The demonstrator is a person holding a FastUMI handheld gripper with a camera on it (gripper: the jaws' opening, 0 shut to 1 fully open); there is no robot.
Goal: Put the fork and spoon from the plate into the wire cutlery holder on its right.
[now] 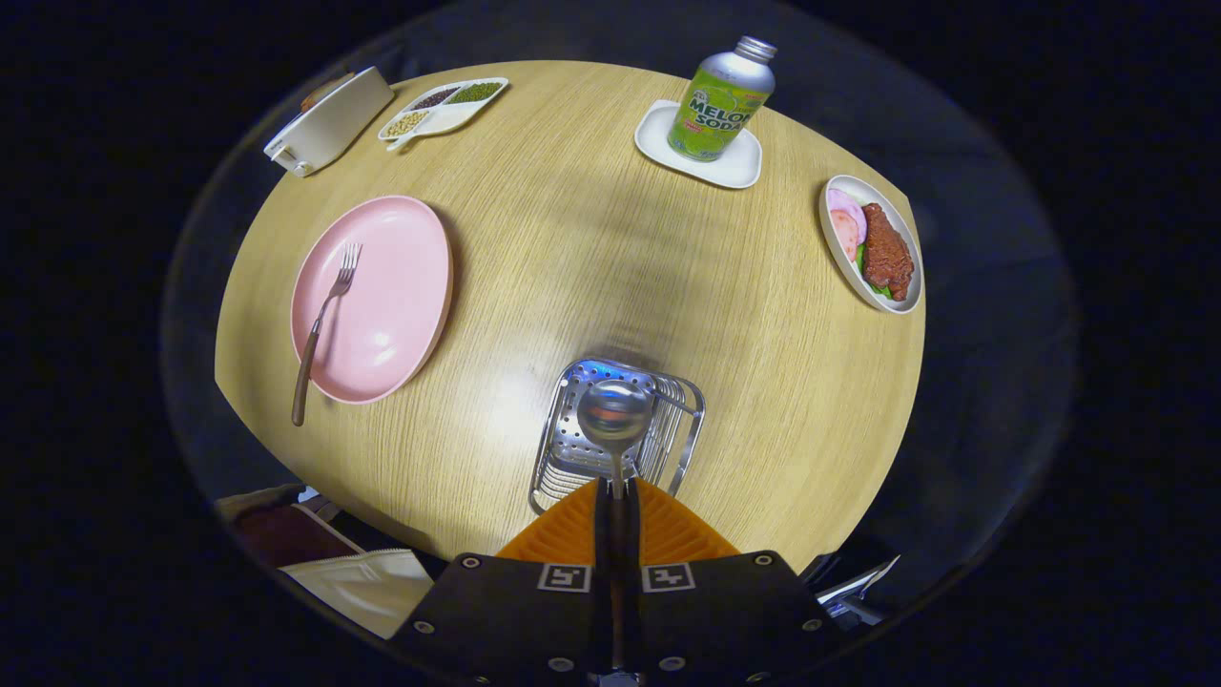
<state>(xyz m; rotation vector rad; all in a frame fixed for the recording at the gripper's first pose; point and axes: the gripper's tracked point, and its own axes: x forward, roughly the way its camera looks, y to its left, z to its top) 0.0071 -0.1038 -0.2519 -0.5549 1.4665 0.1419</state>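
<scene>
My gripper (616, 496) is shut on the spoon's handle, and the spoon (614, 416) points forward with its shiny bowl hanging over the wire cutlery holder (668, 448). The holder stands on the table directly ahead of my fingers. To its left lies the pink plate (391, 315). A fork (324, 329) with a brown handle rests on the plate, tines toward the far side, its handle sticking out over the plate's near rim.
A melon soda bottle (720, 100) stands on a white square coaster (744, 167) at the far side. A dish of meat and ham (873, 253) sits far right. A divided dish of beans (441, 107) and a white box (329, 122) lie far left.
</scene>
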